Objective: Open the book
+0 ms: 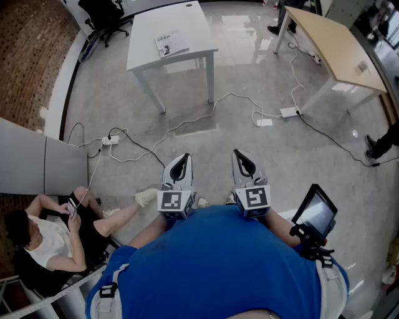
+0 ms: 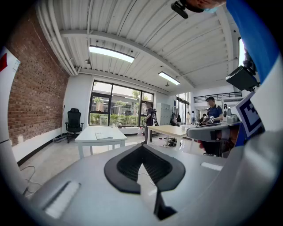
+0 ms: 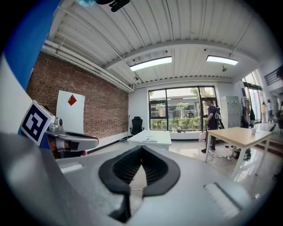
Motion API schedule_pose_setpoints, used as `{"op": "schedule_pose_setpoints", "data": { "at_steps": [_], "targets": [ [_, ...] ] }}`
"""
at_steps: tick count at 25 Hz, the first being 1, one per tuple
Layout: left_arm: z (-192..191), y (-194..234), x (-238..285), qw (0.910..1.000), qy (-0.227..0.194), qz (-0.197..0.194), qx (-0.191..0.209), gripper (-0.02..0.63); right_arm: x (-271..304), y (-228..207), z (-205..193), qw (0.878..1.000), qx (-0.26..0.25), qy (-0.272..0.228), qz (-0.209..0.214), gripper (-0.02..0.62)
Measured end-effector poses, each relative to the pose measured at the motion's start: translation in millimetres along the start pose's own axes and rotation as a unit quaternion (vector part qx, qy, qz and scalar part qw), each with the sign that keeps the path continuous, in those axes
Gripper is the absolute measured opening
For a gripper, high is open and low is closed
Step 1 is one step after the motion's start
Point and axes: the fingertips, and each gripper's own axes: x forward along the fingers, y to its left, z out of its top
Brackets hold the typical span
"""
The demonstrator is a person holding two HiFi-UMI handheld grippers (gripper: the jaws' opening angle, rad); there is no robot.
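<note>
White table (image 1: 168, 19) stands well off across the floor. Left gripper (image 1: 180, 163) and right gripper (image 1: 244, 161) are out in front, both with jaws pressed together, nothing in them. Book (image 1: 171, 43) lies closed by the table's near edge. Nothing's begun, I'd say: the approach, the reach and the cover lift all remain.

Book (image 1: 171, 43) far off; cover print unreadable.

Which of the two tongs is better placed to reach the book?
Left, marginally. The book lies on the white table well ahead and off to the left, on the side of the left tongs. Both these and the right tongs are shut, empty and far from it.
</note>
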Motion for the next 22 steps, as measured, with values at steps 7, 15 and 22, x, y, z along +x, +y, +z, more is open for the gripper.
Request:
{"op": "schedule_pose_setpoints", "data": {
  "at_steps": [7,15,22],
  "targets": [
    [3.1,36.4,-12.6,1.0000,-0.003,-0.001,-0.002,0.006,21.3,32.9,11.3,1.000,-0.006,-0.005,-0.002,0.003],
    [-10.6,70.2,-14.7,0.9999,0.004,-0.007,-0.013,0.006,49.7,61.4,7.3,1.000,-0.010,0.001,0.001,0.003],
    [-1.6,93.2,25.8,0.9999,-0.003,0.000,-0.017,0.006,101.3,44.3,16.4,1.000,-0.011,-0.003,0.008,0.003]
  ]
}}
